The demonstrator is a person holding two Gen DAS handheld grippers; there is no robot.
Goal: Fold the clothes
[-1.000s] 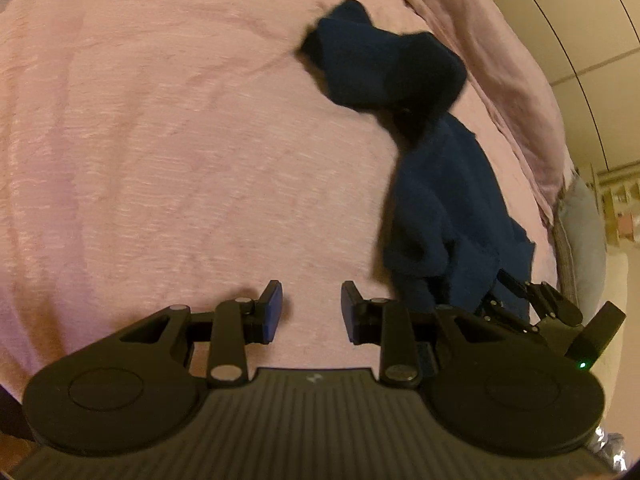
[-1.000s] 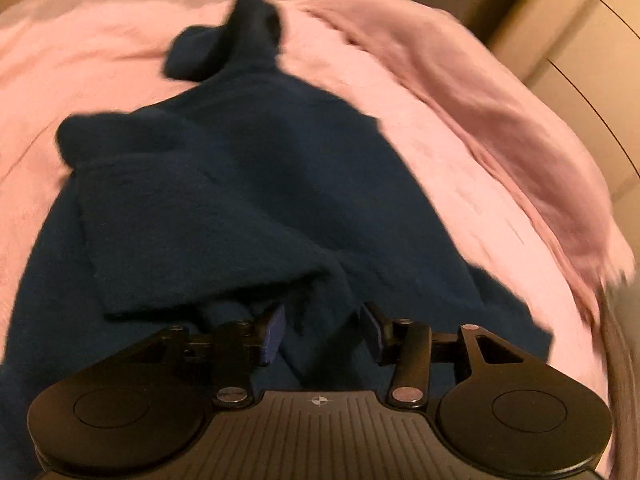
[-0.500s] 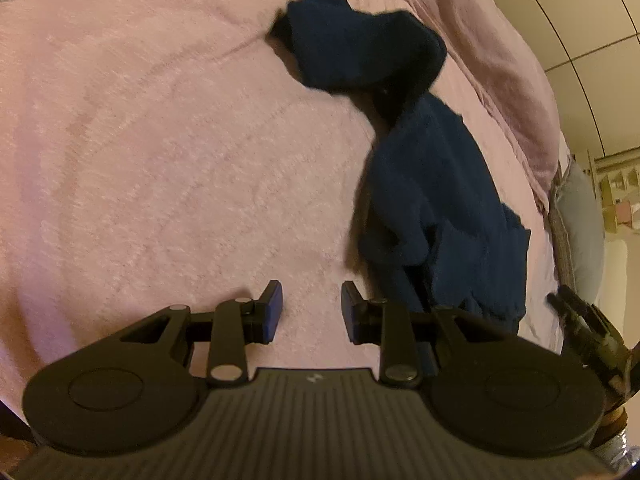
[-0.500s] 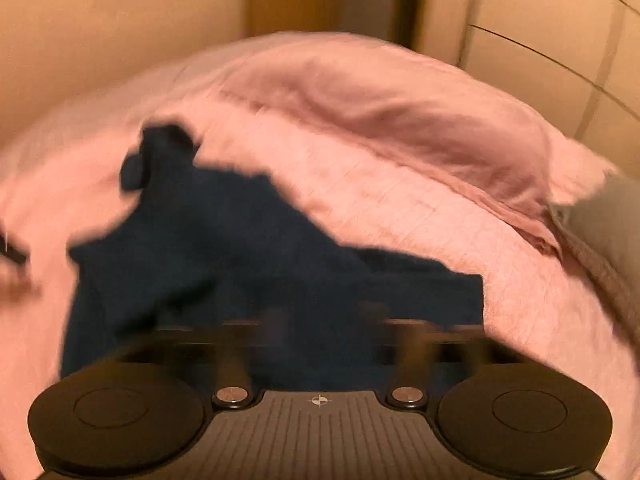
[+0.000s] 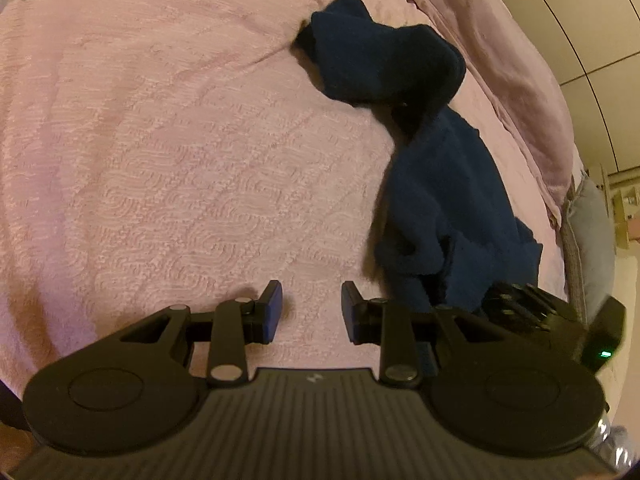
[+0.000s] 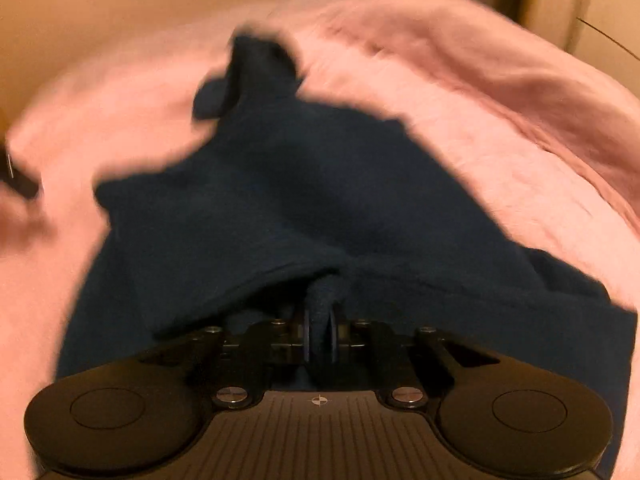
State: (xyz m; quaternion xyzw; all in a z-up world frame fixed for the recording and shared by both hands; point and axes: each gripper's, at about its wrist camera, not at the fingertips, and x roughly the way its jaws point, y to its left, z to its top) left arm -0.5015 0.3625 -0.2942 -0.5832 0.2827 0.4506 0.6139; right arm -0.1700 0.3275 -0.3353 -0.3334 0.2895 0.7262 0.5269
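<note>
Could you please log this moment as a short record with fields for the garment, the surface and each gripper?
garment: dark blue garment, crumpled, unfolded
surface: pink bedspread
left gripper: fingers apart, empty, above bare bedspread beside the garment
right gripper: fingers shut on a pinched fold of the garment
background: pink pillow

The right gripper [image 6: 319,334] — wide open half a second ago — has clamped onto the navy garment's [image 6: 288,184] edge

Bed cover: pink textured bedspread [image 5: 180,160], lightly creased
Far edge: rumpled mauve blanket [image 5: 500,60]
Beyond: cream panelled wall [image 5: 592,20]
</note>
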